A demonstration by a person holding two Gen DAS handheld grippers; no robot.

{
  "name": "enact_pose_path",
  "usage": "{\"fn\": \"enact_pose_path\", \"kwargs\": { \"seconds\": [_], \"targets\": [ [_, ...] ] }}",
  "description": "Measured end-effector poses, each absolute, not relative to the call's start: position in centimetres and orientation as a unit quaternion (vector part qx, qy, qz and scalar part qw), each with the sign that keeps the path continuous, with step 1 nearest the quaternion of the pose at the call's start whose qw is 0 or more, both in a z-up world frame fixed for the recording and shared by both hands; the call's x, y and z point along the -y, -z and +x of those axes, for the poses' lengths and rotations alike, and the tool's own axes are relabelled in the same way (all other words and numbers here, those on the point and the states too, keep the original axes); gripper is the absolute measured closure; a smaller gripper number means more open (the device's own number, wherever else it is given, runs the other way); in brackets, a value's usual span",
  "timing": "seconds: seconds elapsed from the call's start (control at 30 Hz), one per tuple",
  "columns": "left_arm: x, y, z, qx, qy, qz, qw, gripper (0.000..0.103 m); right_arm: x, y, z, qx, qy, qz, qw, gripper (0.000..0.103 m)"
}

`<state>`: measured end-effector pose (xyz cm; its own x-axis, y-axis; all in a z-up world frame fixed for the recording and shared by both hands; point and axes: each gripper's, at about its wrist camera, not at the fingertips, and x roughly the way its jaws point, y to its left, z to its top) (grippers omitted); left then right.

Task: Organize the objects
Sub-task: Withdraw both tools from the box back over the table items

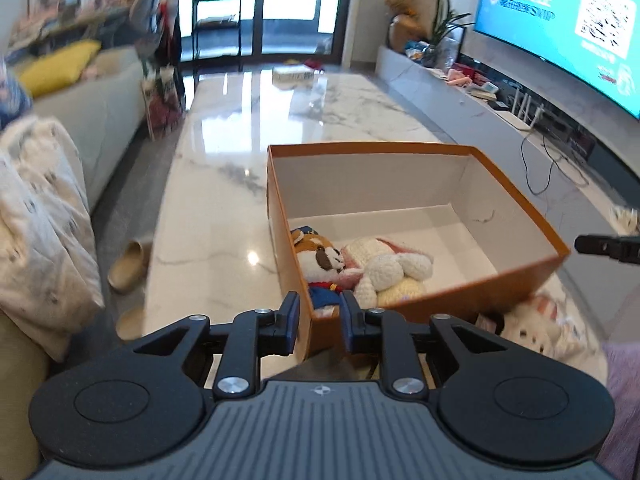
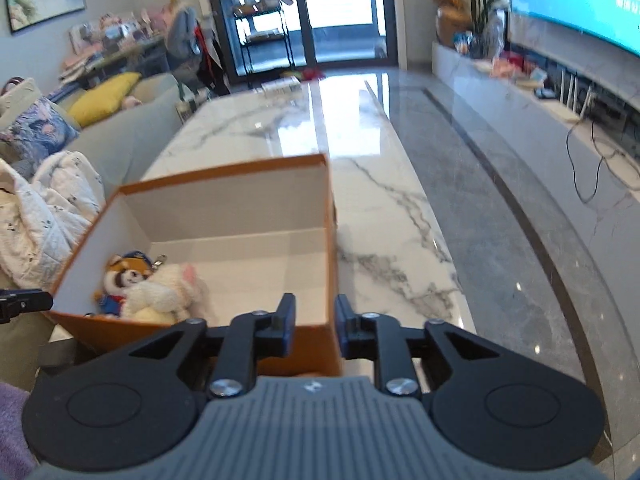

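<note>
An orange box (image 1: 516, 196) with a white inside stands on the marble table (image 1: 224, 200). In its near left part lie a brown fox plush (image 1: 320, 256) in blue clothes and a white rabbit plush (image 1: 384, 268). My left gripper (image 1: 319, 320) straddles the box's near left corner, with a gap beside the wall, so it is open. My right gripper (image 2: 314, 320) straddles the near right corner of the box (image 2: 224, 170) the same way, open, with the plushes (image 2: 156, 292) to its left. Another white and pink plush (image 1: 532, 328) lies on the table outside the box's near wall.
A sofa (image 1: 108, 92) with a yellow cushion and a white blanket (image 1: 36, 220) runs along the left. Slippers (image 1: 128, 266) lie on the floor between sofa and table. A small carton (image 1: 292, 76) sits at the table's far end. At the right are a TV (image 1: 568, 20) and a low cabinet.
</note>
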<state>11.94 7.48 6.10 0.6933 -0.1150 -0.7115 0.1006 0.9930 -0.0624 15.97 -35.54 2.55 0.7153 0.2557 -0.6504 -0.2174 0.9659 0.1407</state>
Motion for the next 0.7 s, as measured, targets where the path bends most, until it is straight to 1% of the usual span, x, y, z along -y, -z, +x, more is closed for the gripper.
{"fn": "enact_pose_path", "kwargs": {
  "seconds": [0.07,0.1,0.2,0.27,0.37,0.43,0.57,0.7],
  "targets": [
    [-7.2,-6.1,10.6,-0.383,0.063,0.006,0.922,0.074,35.2,-2.6,14.3,-0.349,-0.137,0.038,0.926,0.073],
    [-7.1,-5.9,9.9,-0.380,0.066,0.015,0.922,0.073,35.0,-2.5,13.5,-0.347,-0.145,0.045,0.926,0.070],
    [-6.8,-5.2,7.9,-0.380,0.066,0.034,0.922,0.064,33.9,-1.9,11.4,-0.349,-0.166,0.058,0.920,0.062],
    [-6.6,-4.6,6.5,-0.385,0.075,0.026,0.920,0.046,33.0,-0.9,10.3,-0.360,-0.182,0.066,0.913,0.061],
    [-6.4,-3.2,4.7,-0.395,0.090,0.000,0.914,0.045,31.6,0.6,8.9,-0.379,-0.203,0.075,0.900,0.061],
    [-5.8,-2.2,3.8,-0.397,0.089,0.007,0.914,0.045,30.6,1.7,8.1,-0.393,-0.216,0.076,0.891,0.061],
    [-2.5,0.1,1.6,-0.388,0.089,0.098,0.912,0.044,28.6,4.2,6.5,-0.424,-0.240,0.068,0.871,0.061],
    [-0.5,2.3,0.5,-0.398,0.093,0.154,0.900,0.044,27.2,6.0,5.4,-0.445,-0.255,0.053,0.857,0.061]
  ]
}}
